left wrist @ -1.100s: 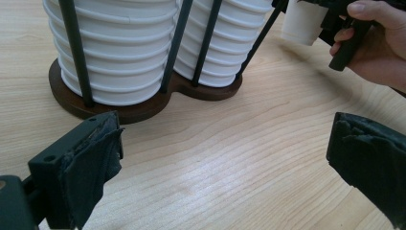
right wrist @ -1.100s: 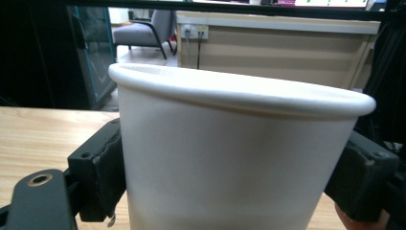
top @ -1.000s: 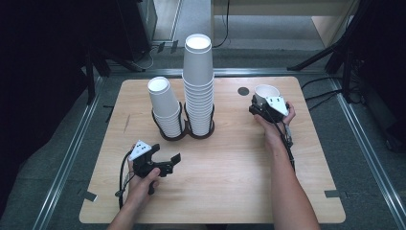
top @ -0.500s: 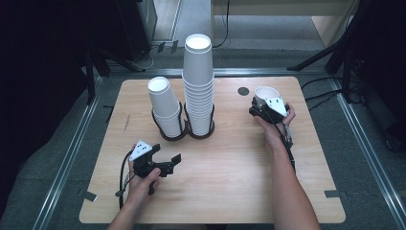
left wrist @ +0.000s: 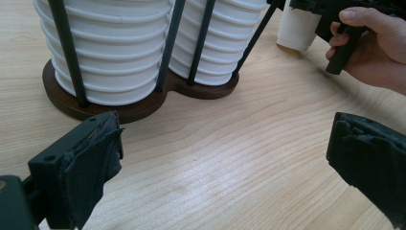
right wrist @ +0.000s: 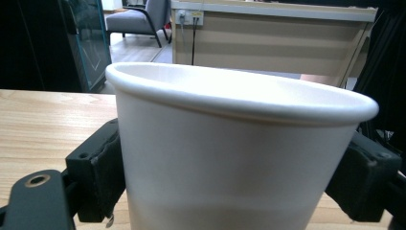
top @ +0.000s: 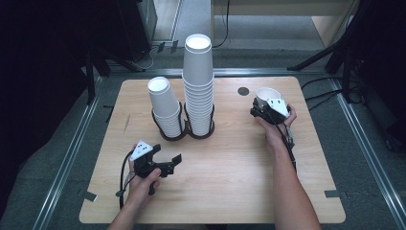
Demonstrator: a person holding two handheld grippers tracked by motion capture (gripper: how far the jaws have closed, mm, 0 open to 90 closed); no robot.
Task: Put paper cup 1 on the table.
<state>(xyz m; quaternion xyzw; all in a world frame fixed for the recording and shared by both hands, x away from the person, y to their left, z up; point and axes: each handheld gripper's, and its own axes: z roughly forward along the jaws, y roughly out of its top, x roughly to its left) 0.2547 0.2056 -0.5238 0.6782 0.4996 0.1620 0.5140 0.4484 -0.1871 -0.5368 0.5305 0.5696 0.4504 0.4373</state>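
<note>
- The right gripper [top: 265, 103], black with a grey three-cornered plate on top, is seen in the high view at the right rear of the bench, held in the person's right hand [top: 277, 122].
- Its jaws are closed against the two sides of a single white paper cup [right wrist: 239, 158], which is gripped upright with its open mouth up; in the right gripper view the cup is seen between the two black jaws.
- In the left gripper view the foot of this cup [left wrist: 298, 29] is seen resting on or just above the wood; contact cannot be told.
- The left gripper [top: 167, 163], also black with a grey plate, is held in the left hand [top: 143, 184] low over the front left of the light wooden bench [top: 230, 191].
- Its jaws are spread wide apart and nothing is held between them; bare wood is seen between the padded jaws in the left gripper view.
- A dark brown two-ring cup holder [top: 191, 135] with thin black upright rods is placed at the middle of the bench, beyond the left gripper.
- A short stack of white paper cups [top: 165, 108] is held in its left ring, and a tall stack of white paper cups [top: 198, 86] in its right ring, just beside each other.
- A small dark round disc [top: 243, 91] is set in the bench near the gripped cup, to its left.
</note>
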